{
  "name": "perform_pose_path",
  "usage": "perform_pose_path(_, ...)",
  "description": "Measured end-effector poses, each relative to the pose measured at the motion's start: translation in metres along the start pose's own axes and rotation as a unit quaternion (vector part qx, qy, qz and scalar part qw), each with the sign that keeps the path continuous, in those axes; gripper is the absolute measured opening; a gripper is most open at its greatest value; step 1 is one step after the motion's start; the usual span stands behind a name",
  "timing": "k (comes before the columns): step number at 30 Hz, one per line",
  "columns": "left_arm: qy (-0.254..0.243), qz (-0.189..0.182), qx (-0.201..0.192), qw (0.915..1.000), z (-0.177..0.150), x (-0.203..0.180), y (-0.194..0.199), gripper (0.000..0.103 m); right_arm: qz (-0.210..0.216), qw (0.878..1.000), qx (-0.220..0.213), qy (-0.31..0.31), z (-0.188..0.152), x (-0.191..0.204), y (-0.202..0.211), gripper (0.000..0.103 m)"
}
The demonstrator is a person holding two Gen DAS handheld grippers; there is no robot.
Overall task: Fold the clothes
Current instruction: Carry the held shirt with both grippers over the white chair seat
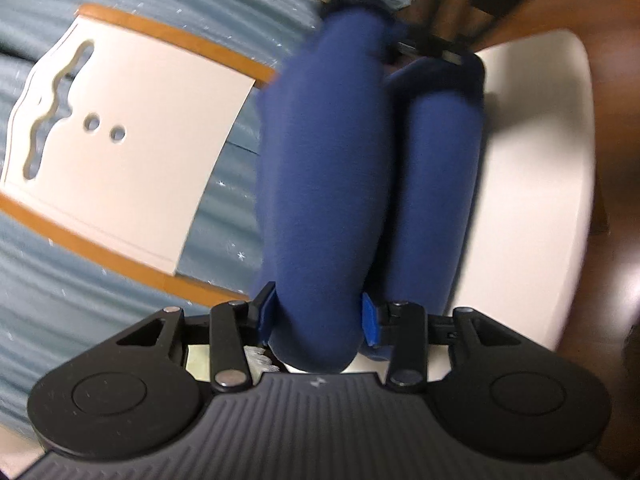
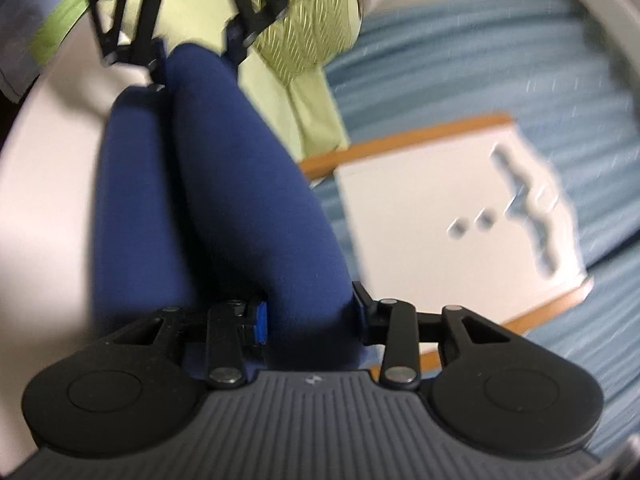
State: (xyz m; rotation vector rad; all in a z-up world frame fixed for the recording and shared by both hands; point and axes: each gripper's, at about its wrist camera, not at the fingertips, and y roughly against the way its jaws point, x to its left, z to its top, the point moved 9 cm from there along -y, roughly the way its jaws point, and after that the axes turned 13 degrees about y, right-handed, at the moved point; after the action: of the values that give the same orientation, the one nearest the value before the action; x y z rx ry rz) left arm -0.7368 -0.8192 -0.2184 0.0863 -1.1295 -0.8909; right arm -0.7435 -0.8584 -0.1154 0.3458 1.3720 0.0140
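A dark blue garment (image 1: 328, 168), folded into thick rolled layers, hangs stretched between my two grippers above a white surface (image 1: 536, 168). In the left wrist view my left gripper (image 1: 318, 318) is shut on the near end of the fold, with a blue pad on each side. My right gripper (image 1: 432, 40) holds the far end. From the right wrist, my right gripper (image 2: 308, 316) is shut on the near end of the blue garment (image 2: 224, 184). My left gripper (image 2: 192, 44) grips the far end. Both views are blurred.
A white panel (image 1: 132, 140) with orange wooden edges and cut-out holes lies on a ribbed grey-blue cover (image 1: 80, 312); the same white panel (image 2: 460, 216) shows in the right view. A light green patterned cloth (image 2: 312, 40) lies beyond the garment. Brown floor (image 1: 616, 80) borders the white surface.
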Motion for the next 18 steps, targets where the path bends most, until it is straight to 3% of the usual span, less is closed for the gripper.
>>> perform_pose_path(3, -0.021, 0.008, -0.004, 0.9997, 0.01, 0.004, -0.012, 0.048, 0.025, 0.998, 0.023, -0.043, -0.009, 0.029, 0.003, 0.035)
perform_pose_path(8, 0.012, -0.002, 0.012, 0.9998, 0.007, -0.007, -0.03, 0.048, 0.024, 0.996, 0.029, -0.08, -0.01, 0.027, 0.003, 0.035)
perform_pose_path(10, 0.007, 0.011, 0.007, 0.9999, 0.008, -0.004, -0.029, 0.048, 0.012, 0.998, 0.023, -0.056, -0.01, 0.022, 0.003, 0.035)
perform_pose_path(12, 0.018, 0.047, -0.01, 0.9987, 0.013, 0.011, -0.018, 0.048, -0.004, 0.999, 0.017, -0.035, -0.01, 0.015, 0.003, 0.033)
perform_pose_path(14, 0.033, 0.059, -0.021, 0.9975, 0.017, 0.017, -0.017, 0.048, -0.044, 0.998, 0.013, -0.034, -0.009, -0.006, 0.002, 0.033)
perform_pose_path(16, 0.047, 0.019, 0.001, 0.9987, 0.009, 0.003, -0.034, 0.048, -0.055, 0.998, 0.019, -0.033, -0.012, -0.006, -0.005, 0.034)
perform_pose_path(18, 0.024, 0.013, 0.0, 0.9996, 0.001, -0.016, -0.045, 0.047, -0.017, 0.999, 0.034, -0.026, -0.019, 0.02, -0.011, 0.034)
